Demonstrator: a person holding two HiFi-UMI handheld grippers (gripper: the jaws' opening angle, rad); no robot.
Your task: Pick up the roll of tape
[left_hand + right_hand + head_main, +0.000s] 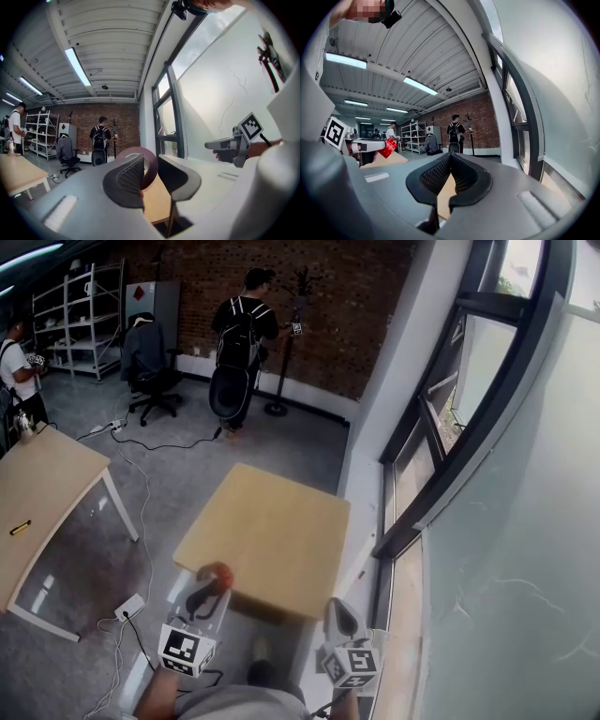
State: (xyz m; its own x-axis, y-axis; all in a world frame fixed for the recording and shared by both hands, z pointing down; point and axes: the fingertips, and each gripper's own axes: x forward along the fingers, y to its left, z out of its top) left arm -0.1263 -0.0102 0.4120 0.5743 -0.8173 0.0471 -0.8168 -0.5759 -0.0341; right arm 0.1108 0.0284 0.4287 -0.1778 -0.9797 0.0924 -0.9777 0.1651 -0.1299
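A dark red roll of tape (221, 574) hangs at the near left corner of the small wooden table (272, 531), with my left gripper (211, 589) shut on it. In the left gripper view the roll (151, 161) stands upright as a ring between the two jaws of that gripper (150, 176). My right gripper (339, 611) hovers at the table's near right corner. Its jaws meet at the tips with nothing between them (450, 161). From the right gripper view the roll (388, 148) shows red at the far left, level with that gripper.
A larger table (37, 484) with a small yellow item (21, 527) stands to the left. A power strip (129, 606) and cables lie on the floor. A window wall (487, 427) runs along the right. A person with a backpack (242, 343) and an office chair (150, 367) are far back.
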